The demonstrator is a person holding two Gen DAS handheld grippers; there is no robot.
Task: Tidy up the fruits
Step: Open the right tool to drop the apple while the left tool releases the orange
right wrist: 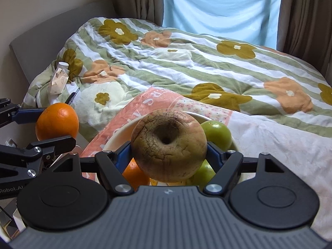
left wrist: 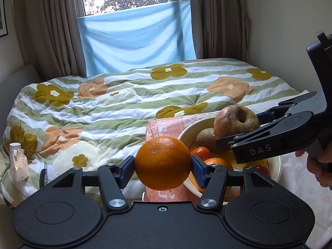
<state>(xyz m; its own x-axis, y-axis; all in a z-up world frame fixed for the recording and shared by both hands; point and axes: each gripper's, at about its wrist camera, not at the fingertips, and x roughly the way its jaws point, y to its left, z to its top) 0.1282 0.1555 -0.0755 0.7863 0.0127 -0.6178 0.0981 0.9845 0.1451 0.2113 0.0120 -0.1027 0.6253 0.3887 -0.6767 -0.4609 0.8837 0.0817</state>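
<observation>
My left gripper [left wrist: 162, 164] is shut on a large orange [left wrist: 162, 162] and holds it in the air left of the white fruit bowl [left wrist: 277, 171]. It also shows in the right wrist view [right wrist: 57, 121]. My right gripper [right wrist: 169, 148] is shut on a brown cracked apple [right wrist: 169, 145] and holds it above the bowl [right wrist: 117, 134]; the apple also shows in the left wrist view [left wrist: 236, 122]. In the bowl lie a kiwi [left wrist: 205, 139], a small tangerine [left wrist: 201, 152], an orange [left wrist: 217, 162], something red [left wrist: 262, 169] and green apples [right wrist: 217, 133].
The bowl stands on a pink printed cloth [left wrist: 164, 126] over a white cover [right wrist: 280, 145] at the edge of a bed with a flowered quilt [left wrist: 124, 103]. A crumpled paper packet [left wrist: 18, 164] and a pen [left wrist: 45, 172] lie at the quilt's left. Curtains and a window are behind.
</observation>
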